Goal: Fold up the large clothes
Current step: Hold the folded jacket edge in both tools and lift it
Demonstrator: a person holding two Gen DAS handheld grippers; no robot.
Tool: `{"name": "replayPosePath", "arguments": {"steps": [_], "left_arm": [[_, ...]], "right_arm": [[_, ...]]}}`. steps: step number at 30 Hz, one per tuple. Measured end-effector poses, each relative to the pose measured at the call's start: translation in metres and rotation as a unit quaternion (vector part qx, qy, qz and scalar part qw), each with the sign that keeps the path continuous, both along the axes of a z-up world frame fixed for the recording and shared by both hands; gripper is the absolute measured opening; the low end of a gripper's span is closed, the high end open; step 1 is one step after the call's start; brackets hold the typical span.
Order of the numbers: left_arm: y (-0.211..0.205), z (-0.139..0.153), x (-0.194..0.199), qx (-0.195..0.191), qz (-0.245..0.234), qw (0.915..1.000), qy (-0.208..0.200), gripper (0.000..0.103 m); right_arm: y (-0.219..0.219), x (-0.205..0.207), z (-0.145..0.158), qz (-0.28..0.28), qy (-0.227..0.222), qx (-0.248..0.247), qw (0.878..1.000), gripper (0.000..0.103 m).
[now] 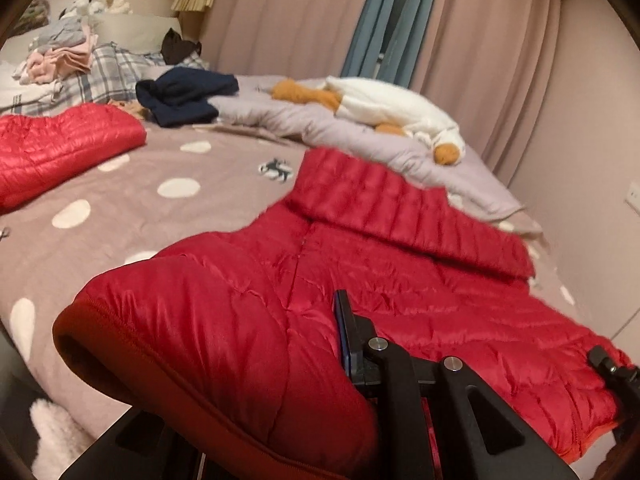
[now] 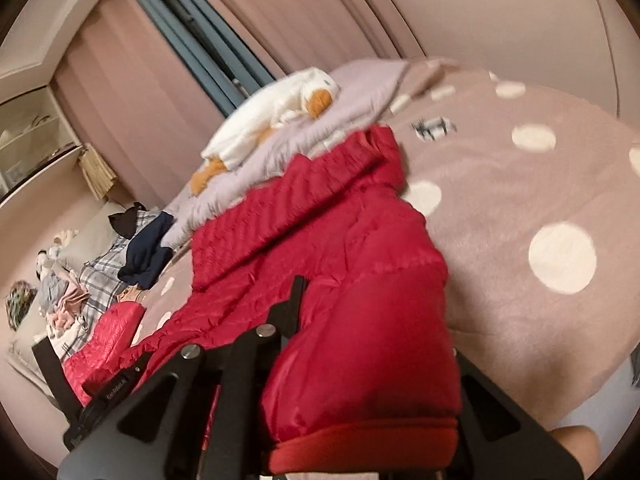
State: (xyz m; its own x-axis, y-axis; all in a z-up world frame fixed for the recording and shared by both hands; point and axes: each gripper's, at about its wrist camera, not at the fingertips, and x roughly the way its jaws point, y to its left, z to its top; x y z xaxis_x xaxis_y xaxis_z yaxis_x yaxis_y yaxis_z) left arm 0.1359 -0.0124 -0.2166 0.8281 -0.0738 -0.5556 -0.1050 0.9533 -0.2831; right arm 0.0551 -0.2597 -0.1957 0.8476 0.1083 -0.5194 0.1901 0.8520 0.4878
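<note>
Left wrist view: the left gripper (image 1: 320, 376) is pinched tight on the hem of the red puffer jacket (image 1: 400, 280), with the fabric draped over one finger so only the other black finger (image 1: 344, 332) shows. The jacket lies spread across the dotted bed cover (image 1: 132, 216), its lower edge raised off the bed at the near side, and one sleeve (image 1: 404, 208) is folded across the top. The right gripper (image 1: 612, 368) shows at the jacket's other corner.

In the right wrist view the right gripper (image 2: 340, 360) is clamped on the same hem too, red cloth bunched over it and hiding one finger.

Further back there's a second red jacket (image 1: 60, 152), a navy garment (image 1: 184, 96), a plush goose (image 1: 384, 108) on a lilac quilt (image 1: 312, 128), and a pile of clothes (image 1: 68, 56) near the pillows.
</note>
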Motion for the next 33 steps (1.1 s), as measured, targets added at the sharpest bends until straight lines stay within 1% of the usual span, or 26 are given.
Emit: {"name": "replayPosePath", "arguments": {"steps": [2,7,9,13,17,20,26,33], "left_arm": [[0.005,0.01,-0.005,-0.007,0.002,0.9999,-0.008,0.016],[0.012,0.024,-0.017,-0.02,0.005,0.9995,-0.022,0.016],[0.011,0.028,-0.023,-0.017,0.007,0.9995,-0.026,0.015],[0.005,0.036,-0.036,-0.006,0.012,0.9989,-0.045,0.014],[0.003,0.048,-0.049,-0.007,0.008,0.9976,-0.068,0.014],[0.002,0.054,-0.057,-0.005,0.005,0.9968,-0.079,0.014],[0.002,0.068,-0.07,0.005,0.001,0.996,-0.089,0.014],[0.011,0.088,-0.094,-0.003,-0.013,0.9934,-0.114,0.014]], "right_arm": [[0.006,-0.004,0.013,-0.001,-0.007,-0.026,1.0,0.011],[0.01,-0.009,0.027,-0.001,-0.024,-0.05,0.998,0.011],[0.01,-0.009,0.031,-0.003,-0.023,-0.059,0.998,0.011],[0.004,-0.017,0.037,-0.001,-0.033,-0.046,0.998,0.011],[0.002,-0.026,0.045,-0.002,-0.041,-0.055,0.998,0.011],[0.0,-0.035,0.05,-0.003,-0.05,-0.051,0.997,0.011],[0.001,-0.048,0.066,-0.005,-0.064,-0.057,0.996,0.011],[0.003,-0.068,0.09,0.004,-0.089,-0.052,0.995,0.011]]}}
